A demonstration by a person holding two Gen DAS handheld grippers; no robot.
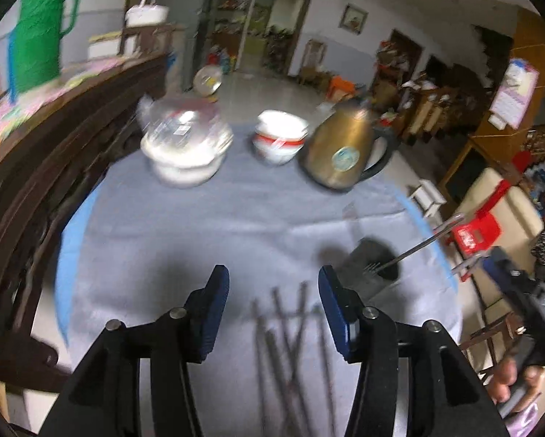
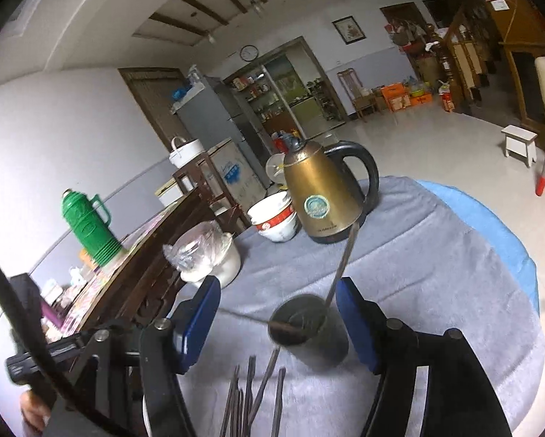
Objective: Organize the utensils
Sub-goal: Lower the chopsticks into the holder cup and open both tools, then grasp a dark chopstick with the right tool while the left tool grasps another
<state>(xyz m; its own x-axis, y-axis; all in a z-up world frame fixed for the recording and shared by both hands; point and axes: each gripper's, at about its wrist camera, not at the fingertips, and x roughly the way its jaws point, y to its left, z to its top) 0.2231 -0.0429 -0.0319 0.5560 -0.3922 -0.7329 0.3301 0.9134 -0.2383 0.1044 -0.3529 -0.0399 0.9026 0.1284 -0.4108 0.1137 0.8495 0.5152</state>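
Several dark chopsticks [image 1: 290, 346] lie loose and crossed on the grey cloth, just ahead of and below my left gripper [image 1: 274, 291], which is open with nothing between its blue pads. A dark cylindrical holder [image 1: 370, 266] stands to their right, and a thin metal utensil [image 1: 418, 244] leans out of it. In the right wrist view the holder [image 2: 308, 331] stands between the fingers of my open right gripper [image 2: 277, 313], nearer the right pad. The utensil [image 2: 341, 266] sticks up from it, and the chopsticks [image 2: 254, 393] lie in front.
At the table's far side stand a brass-coloured kettle [image 1: 341, 153], stacked red-banded white bowls [image 1: 277, 138] and a plastic-covered white bowl [image 1: 185, 145]. A dark wooden sideboard [image 1: 54, 138] with a green flask [image 1: 39, 32] runs along the left. A person's hand [image 1: 509, 382] shows at the right edge.
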